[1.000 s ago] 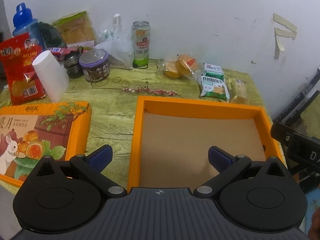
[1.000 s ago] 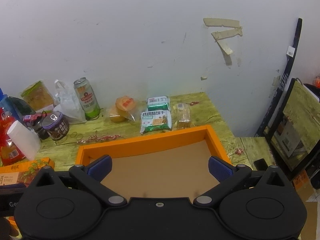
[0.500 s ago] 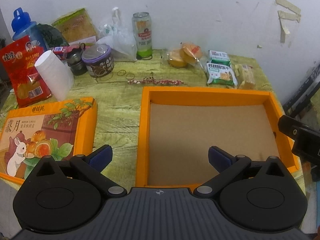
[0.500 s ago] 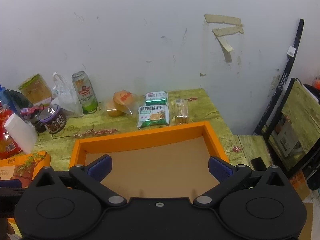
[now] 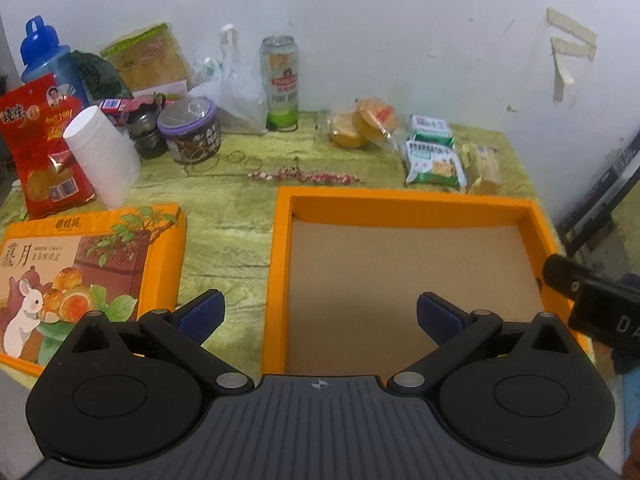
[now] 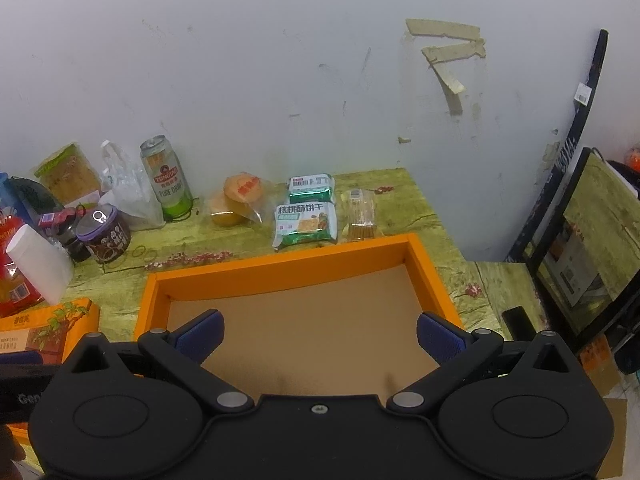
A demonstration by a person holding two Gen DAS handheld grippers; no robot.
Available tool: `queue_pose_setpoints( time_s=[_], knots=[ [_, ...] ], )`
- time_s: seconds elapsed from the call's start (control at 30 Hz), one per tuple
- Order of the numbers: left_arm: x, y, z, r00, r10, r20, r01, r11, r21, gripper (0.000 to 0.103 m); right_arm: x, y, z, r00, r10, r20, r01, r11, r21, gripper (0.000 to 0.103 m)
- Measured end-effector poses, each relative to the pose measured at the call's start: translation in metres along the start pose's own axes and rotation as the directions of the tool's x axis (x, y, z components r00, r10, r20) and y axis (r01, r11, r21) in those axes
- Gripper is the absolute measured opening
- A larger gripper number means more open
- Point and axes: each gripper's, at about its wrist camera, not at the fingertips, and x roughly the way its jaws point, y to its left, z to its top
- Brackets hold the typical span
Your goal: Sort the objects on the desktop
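An empty orange box [image 5: 408, 200] [image 6: 280, 268] with a brown floor lies on the green table. My left gripper [image 5: 319, 316] hovers open over its near left edge. Above its near part, my right gripper [image 6: 319, 336] is open too, holding nothing. Behind the box lie two green biscuit packs [image 5: 434, 160] [image 6: 306, 220], bagged buns [image 5: 366, 122] [image 6: 238, 198], a clear cracker pack [image 5: 484, 162] [image 6: 360, 214] and a green beer can [image 5: 280, 80] [image 6: 166, 178]. The box's printed lid [image 5: 80, 272] [image 6: 44, 328] rests at the left.
At the back left stand a white cup [image 5: 102, 154], a red snack bag [image 5: 40, 144], a purple-lidded tub [image 5: 192, 128], a blue bottle [image 5: 44, 56] and a plastic bag [image 5: 236, 88]. Rubber bands [image 5: 240, 158] and pink beads [image 5: 304, 176] lie mid-table. A dark frame [image 6: 588, 240] leans at the right.
Both grippers have drawn back and risen a little, so more of the orange box and table shows. Their jaws have stayed open.
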Motion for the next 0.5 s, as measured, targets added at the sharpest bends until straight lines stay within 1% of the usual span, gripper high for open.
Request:
queue_pose_setpoints(
  time_s=[0.17,0.4,0.5],
  knots=[
    [-0.0023,-0.0024,0.0046,0.999,-0.011,0.033,0.011,1.0,0.002,0.103,-0.0005,-0.0008,0.0002,1.0,-0.004,0.007,0.004,1.0,0.004,0.103],
    [-0.0027,0.0016,0.009,0.998,-0.02,0.067,0.022,1.0,-0.02,0.103,0.0013,-0.0018,-0.0002,1.0,-0.007,-0.005,0.007,1.0,-0.004,0.103],
    [-0.0022,-0.0003,0.009,0.996,0.004,0.088,-0.005,1.0,0.009,0.103,0.0023,-0.0022,0.0,1.0,-0.007,-0.008,0.007,1.0,-0.013,0.103]
  ],
)
